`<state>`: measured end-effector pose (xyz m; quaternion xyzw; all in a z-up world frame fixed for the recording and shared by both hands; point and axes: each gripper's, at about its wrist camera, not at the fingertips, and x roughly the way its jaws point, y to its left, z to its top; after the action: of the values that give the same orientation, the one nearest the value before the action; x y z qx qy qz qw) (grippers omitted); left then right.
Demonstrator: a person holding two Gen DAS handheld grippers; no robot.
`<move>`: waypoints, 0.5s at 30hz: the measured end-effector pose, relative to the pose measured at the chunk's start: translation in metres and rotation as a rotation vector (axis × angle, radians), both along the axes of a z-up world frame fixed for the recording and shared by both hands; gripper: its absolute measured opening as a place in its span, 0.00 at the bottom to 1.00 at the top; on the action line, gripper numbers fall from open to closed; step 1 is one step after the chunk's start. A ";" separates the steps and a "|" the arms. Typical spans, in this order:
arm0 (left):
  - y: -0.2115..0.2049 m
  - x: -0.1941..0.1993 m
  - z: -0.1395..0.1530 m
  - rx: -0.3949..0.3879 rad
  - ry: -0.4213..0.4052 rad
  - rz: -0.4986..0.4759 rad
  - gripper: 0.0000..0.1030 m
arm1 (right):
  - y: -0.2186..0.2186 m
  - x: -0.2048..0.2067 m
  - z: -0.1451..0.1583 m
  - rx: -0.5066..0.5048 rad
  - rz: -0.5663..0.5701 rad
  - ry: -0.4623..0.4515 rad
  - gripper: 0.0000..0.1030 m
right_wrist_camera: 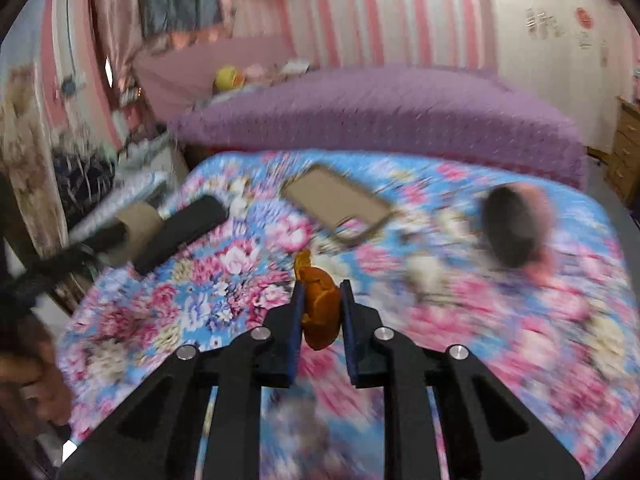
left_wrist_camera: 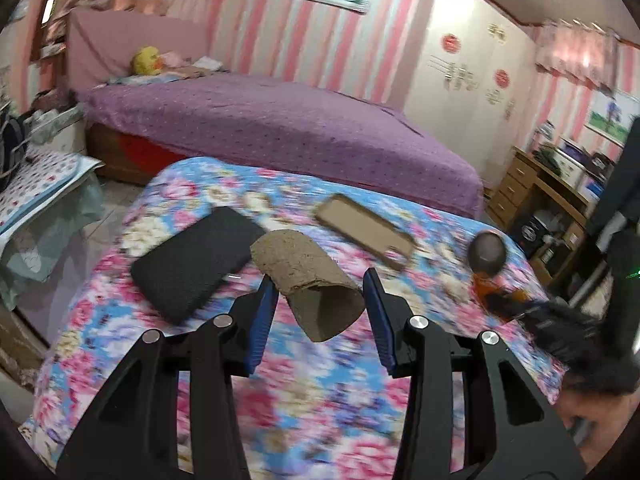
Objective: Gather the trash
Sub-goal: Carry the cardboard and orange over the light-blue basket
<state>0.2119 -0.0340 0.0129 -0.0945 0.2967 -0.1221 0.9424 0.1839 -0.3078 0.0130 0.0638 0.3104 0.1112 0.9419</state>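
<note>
My left gripper (left_wrist_camera: 320, 282) is shut on a brown cardboard tube (left_wrist_camera: 308, 276), which sticks out forward over the floral cloth (left_wrist_camera: 320, 400). My right gripper (right_wrist_camera: 322, 288) is shut on a crumpled orange scrap (right_wrist_camera: 320, 312); the same scrap (left_wrist_camera: 486, 286) shows blurred at the right of the left wrist view. On the cloth lie a flat cardboard piece (left_wrist_camera: 364, 232) (right_wrist_camera: 336, 204), a black pouch (left_wrist_camera: 196, 256) (right_wrist_camera: 180, 232) and a dark round object (left_wrist_camera: 486, 252) (right_wrist_camera: 516, 228). The held tube (right_wrist_camera: 136, 224) shows at the left of the right wrist view.
A purple-covered bed (left_wrist_camera: 280, 128) stands behind the floral surface. A wooden desk with drawers (left_wrist_camera: 528, 188) is at the right, a cluttered side table (left_wrist_camera: 40, 184) at the left. A person's hand (right_wrist_camera: 36, 380) shows at the left edge.
</note>
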 end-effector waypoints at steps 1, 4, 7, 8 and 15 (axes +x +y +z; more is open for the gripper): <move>-0.012 -0.005 0.002 -0.004 -0.005 -0.029 0.41 | -0.014 -0.012 0.008 0.009 -0.022 -0.022 0.17; -0.049 -0.021 0.008 -0.020 -0.008 -0.132 0.41 | -0.069 -0.060 0.028 0.053 -0.097 -0.078 0.17; -0.095 -0.041 0.017 -0.007 -0.029 -0.229 0.41 | -0.126 -0.100 0.027 0.067 -0.202 -0.093 0.17; -0.109 -0.046 0.020 -0.003 -0.035 -0.250 0.41 | -0.144 -0.113 0.028 0.063 -0.250 -0.101 0.17; -0.215 -0.076 0.031 0.000 -0.034 -0.404 0.41 | -0.227 -0.170 0.049 0.052 -0.424 -0.170 0.17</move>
<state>0.1360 -0.2493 0.0437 -0.0310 0.2939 -0.3102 0.9035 0.0135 -0.5352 0.0625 0.1423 0.2067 -0.0763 0.9650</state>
